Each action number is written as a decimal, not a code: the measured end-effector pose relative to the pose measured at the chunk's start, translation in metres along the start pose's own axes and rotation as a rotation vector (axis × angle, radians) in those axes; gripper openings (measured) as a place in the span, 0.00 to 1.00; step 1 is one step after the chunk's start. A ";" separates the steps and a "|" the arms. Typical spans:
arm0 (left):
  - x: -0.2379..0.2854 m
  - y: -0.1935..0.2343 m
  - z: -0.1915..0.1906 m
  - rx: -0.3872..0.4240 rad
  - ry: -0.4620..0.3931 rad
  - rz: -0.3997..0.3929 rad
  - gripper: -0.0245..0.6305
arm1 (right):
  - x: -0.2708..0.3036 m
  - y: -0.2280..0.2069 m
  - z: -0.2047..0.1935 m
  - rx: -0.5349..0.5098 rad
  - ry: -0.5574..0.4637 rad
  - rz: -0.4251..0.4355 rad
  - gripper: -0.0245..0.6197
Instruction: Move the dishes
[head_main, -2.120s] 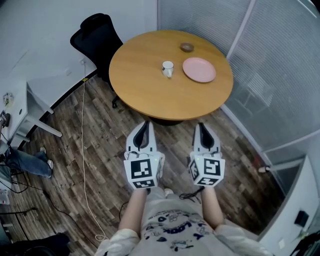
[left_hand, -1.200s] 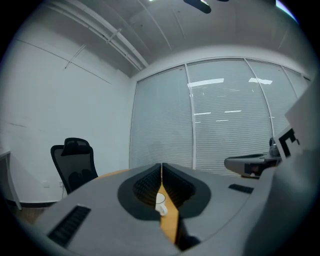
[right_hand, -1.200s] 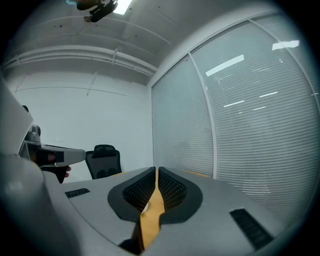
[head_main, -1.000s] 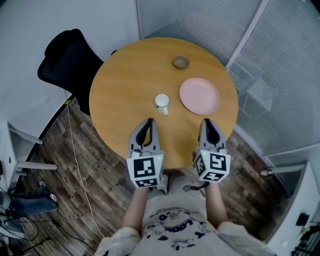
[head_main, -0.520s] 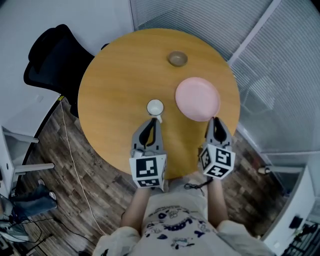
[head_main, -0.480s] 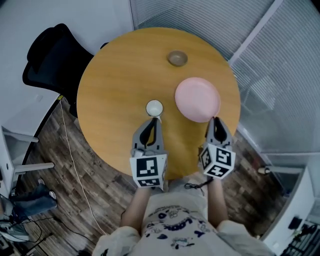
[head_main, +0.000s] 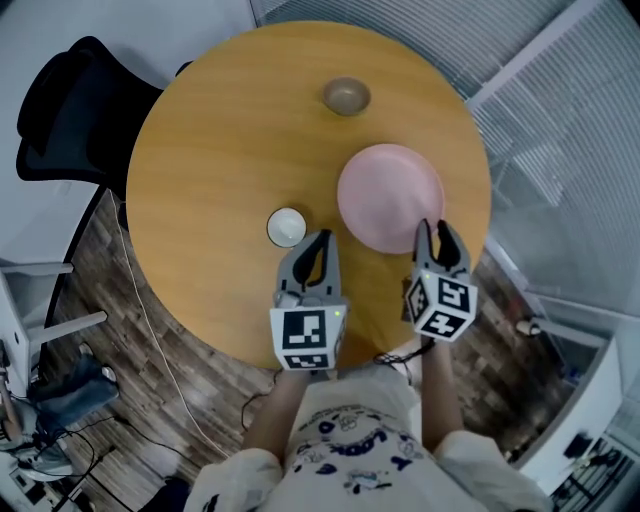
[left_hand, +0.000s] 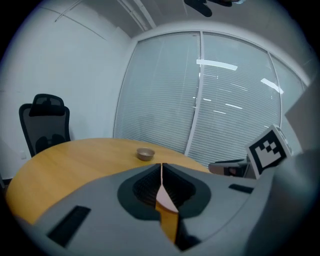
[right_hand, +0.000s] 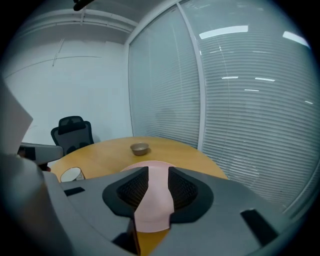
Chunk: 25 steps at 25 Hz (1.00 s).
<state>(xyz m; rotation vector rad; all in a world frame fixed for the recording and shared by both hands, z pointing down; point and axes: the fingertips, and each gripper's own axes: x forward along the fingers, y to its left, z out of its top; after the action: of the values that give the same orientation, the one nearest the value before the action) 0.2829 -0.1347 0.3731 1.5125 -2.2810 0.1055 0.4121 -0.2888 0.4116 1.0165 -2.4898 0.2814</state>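
Observation:
On the round wooden table (head_main: 210, 130) lie a pink plate (head_main: 390, 197), a white cup (head_main: 287, 227) and a small brown bowl (head_main: 347, 96). My left gripper (head_main: 318, 245) is shut and empty, its tips just right of the cup and near the plate's left rim. My right gripper (head_main: 436, 232) hovers at the plate's near right edge. Its jaws have just been opening and stand apart. In the right gripper view the plate (right_hand: 152, 200) shows through the gap of the gripper (right_hand: 158, 170), with no pad pressing on it. Farther off are the bowl (right_hand: 140, 148) and the cup (right_hand: 71, 174).
A black office chair (head_main: 60, 110) stands at the table's far left. Glass walls with blinds (head_main: 560, 130) close off the right side. A cable (head_main: 150, 340) trails over the wood floor on the left. The table's near edge runs under both grippers.
Both grippers have moved forward and down over the table's near edge, the left toward the cup, the right up to the plate. The right jaws have parted; the left stayed shut.

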 end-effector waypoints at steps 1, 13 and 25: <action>0.007 -0.003 -0.003 -0.009 0.011 -0.007 0.05 | 0.005 -0.004 -0.003 0.000 0.012 -0.006 0.20; 0.080 -0.006 -0.056 -0.093 0.181 0.035 0.11 | 0.057 -0.060 -0.046 0.011 0.142 -0.080 0.23; 0.135 0.014 -0.080 -0.048 0.288 0.126 0.24 | 0.081 -0.084 -0.079 0.074 0.233 -0.105 0.23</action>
<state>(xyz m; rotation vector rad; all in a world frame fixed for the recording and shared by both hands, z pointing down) 0.2481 -0.2241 0.4986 1.2403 -2.1281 0.2832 0.4448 -0.3711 0.5208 1.0747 -2.2246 0.4359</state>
